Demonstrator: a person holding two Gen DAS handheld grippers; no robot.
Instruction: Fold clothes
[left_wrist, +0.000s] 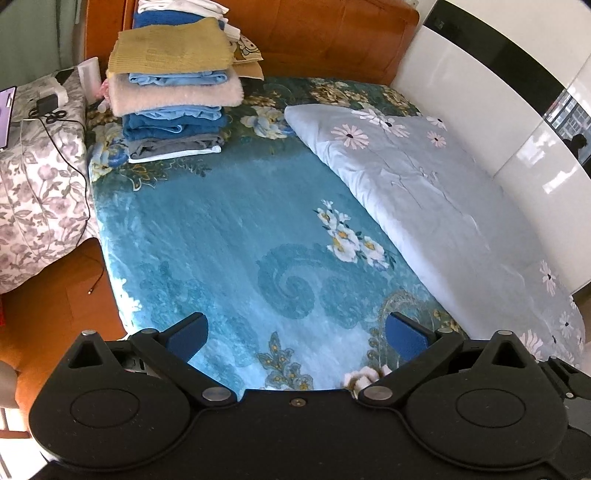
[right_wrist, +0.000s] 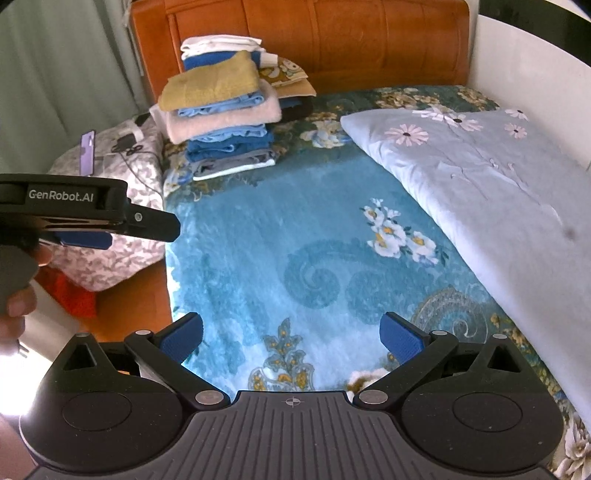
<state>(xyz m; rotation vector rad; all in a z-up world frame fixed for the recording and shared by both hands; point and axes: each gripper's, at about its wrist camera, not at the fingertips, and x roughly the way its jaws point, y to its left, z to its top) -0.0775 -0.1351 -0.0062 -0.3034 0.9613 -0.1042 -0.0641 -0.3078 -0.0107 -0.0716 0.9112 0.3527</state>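
Over the blue floral blanket (left_wrist: 229, 236), the left gripper (left_wrist: 297, 334) hangs wide open, holding nothing. Far ahead, near the orange headboard (left_wrist: 325, 40), the stack of folded clothes (left_wrist: 173, 92) sits with long edges running left-right; a pale quilt (left_wrist: 436, 199) lies along the right.

From the right wrist, the right gripper (right_wrist: 291, 334) is likewise spread and empty above the blanket (right_wrist: 258, 229). The stack (right_wrist: 221, 114) stands far left by the headboard (right_wrist: 332, 44).
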